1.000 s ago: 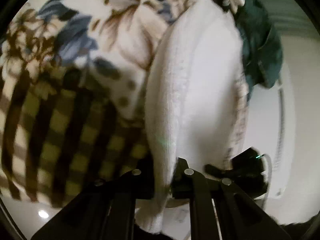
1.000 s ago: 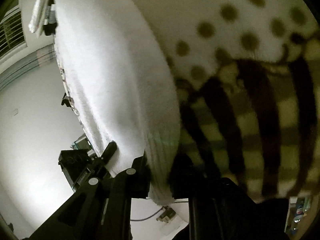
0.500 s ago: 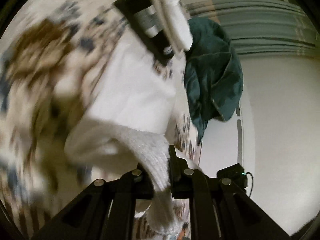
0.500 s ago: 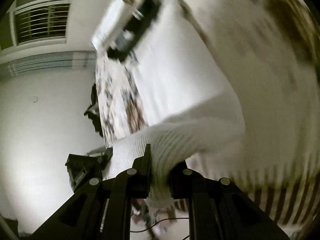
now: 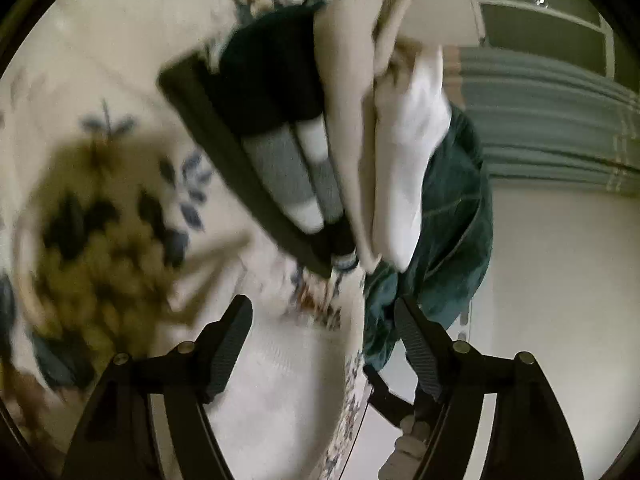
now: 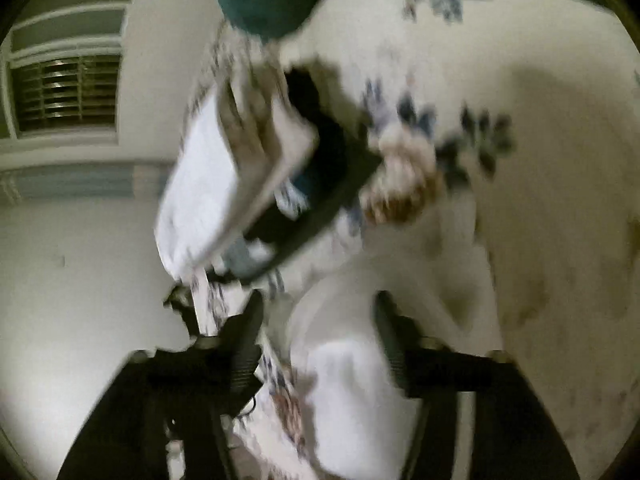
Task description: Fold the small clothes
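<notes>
Both claws are released on my end. The left gripper point(image 5: 324, 344) has its fingers spread wide with nothing pinched, and the white knit garment point(image 5: 280, 384) lies flat right below and between them on the floral bedspread point(image 5: 100, 80). Same for the right gripper point(image 6: 318, 332). Ahead of both sits a dark tray point(image 5: 240, 160) of folded socks, with a teal cloth point(image 5: 452, 240) off to the left gripper's right.

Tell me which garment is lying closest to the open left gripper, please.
The white knitted garment, directly between the left gripper fingers. The dark green one lies further right; the folded ones in the black tray lie beyond.
</notes>
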